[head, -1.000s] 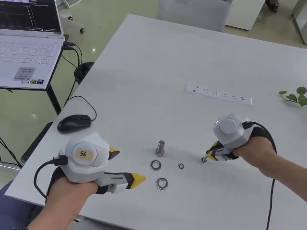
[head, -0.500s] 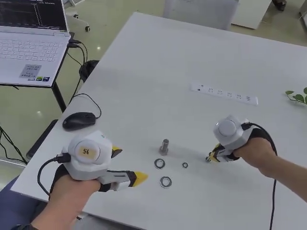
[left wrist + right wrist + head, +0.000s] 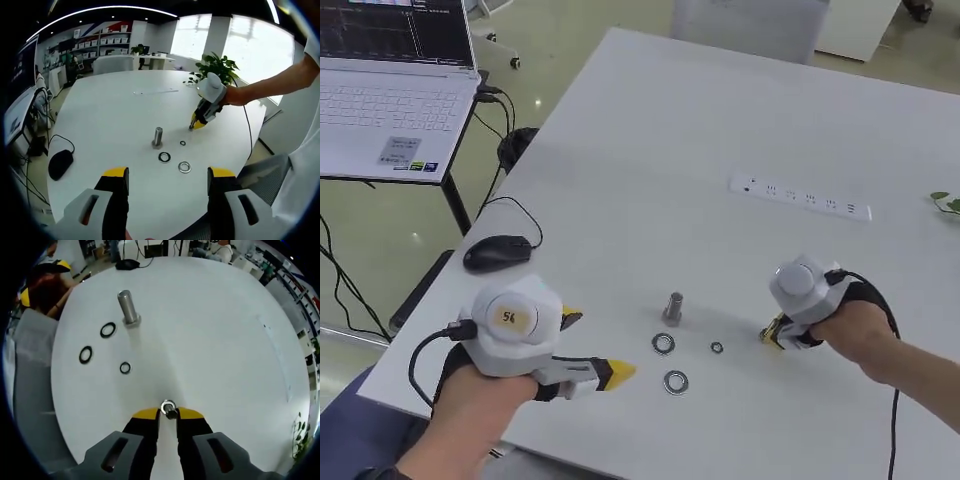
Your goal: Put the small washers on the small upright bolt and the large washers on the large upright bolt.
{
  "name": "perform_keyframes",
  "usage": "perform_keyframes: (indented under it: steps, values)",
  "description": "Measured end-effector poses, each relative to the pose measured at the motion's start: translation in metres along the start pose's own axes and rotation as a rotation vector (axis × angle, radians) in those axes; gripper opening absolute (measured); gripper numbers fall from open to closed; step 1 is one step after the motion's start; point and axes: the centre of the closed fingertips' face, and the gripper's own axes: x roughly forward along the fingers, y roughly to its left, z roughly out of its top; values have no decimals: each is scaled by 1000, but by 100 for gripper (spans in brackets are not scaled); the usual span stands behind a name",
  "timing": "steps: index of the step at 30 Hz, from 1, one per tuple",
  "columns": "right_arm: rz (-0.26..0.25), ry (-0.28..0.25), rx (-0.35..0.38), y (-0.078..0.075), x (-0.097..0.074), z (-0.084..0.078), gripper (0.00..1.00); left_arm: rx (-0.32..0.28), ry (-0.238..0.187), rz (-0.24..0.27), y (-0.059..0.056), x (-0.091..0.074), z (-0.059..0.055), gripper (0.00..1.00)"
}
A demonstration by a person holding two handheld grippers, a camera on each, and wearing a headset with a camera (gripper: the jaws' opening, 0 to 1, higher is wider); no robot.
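With the large bolt [image 3: 673,307] bare, two large washers [image 3: 663,344] and a small washer [image 3: 717,347] are left loose on the surface [image 3: 650,150] near it, the small bolt [image 3: 169,410], perhaps already ringed, is clamped in the jaws of the right gripper [image 3: 168,415], and the jaws of the left gripper [image 3: 168,173] are spread empty.

Large bolt [image 3: 672,307] upright, 3 washers [image 3: 663,344] beside; small bolt [image 3: 168,409] in jaws

Left hand-held gripper [image 3: 169,175] lies level, jaws wide apart; right hand-held gripper [image 3: 772,335] tilts down, pinching the small bolt [image 3: 168,408].
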Motion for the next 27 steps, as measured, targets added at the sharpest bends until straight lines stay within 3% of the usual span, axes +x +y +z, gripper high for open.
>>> perform_keyframes:
  steps: [10,22,27]
  values:
    - [-15,-45,31,-5,-13,1,18,9,-7,1,-2,-1,4,63]
    - [-87,-126,76,-10,-44,-7,19,28,-13,-9,-8,-2,7,63]
    - [-113,-166,84,-1,-55,-15,19,32,-17,-12,-10,-3,8,63]
